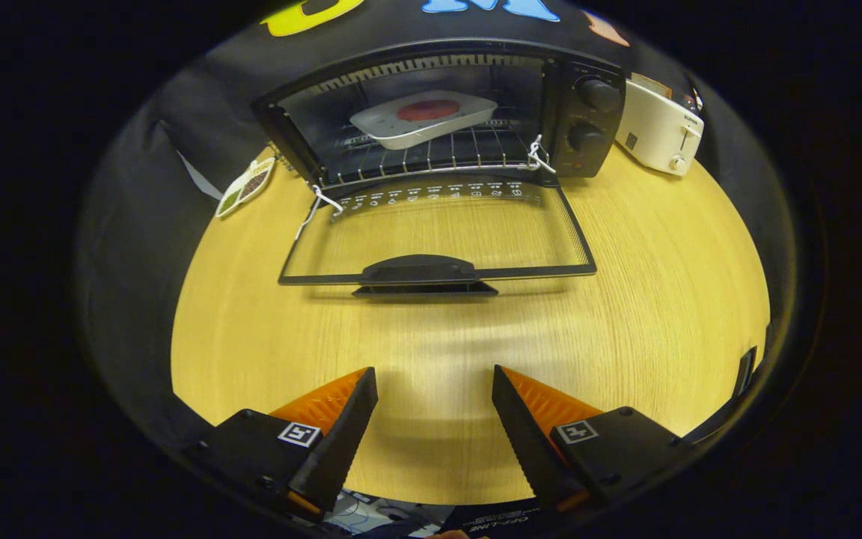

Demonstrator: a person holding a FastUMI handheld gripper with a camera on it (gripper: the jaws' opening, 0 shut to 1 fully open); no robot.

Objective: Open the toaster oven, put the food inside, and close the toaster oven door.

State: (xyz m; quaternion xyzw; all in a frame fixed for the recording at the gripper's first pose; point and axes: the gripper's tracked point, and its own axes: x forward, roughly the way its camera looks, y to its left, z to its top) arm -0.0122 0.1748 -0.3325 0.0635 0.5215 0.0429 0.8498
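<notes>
Right, status by item:

Gripper (435,378): fingers spread apart over bare table, nothing between them, touching nothing.

Toaster oven (446,112): well beyond the fingers, at the far side of the table (663,299), back against the booth wall.

Door (438,232): fully open, folded down flat toward the gripper, glass panel lying just over the table top. Its handle (420,271) is the part nearest the fingers.

Food (428,110): red round piece in a shallow pale tray (422,120), sitting on the wire rack (431,153) inside the oven (already in, door not yet closed).

Knobs (594,112): two dark ones on the oven's right-hand panel, one above the other.

Ties: white loops at both door hinge corners (538,156); can't tell what they fasten.

Surroundings: white toaster (659,127) just right of the oven, close beside it. Small flat packet (248,186) on the table's left rim, near the oven's left corner.

In the way: nothing lies on the table between fingers and door handle.

Hard to read: markings along the door's hinge edge too small to make out. Dark object at the table's right rim (745,370) is cut off; can't identify.
</notes>
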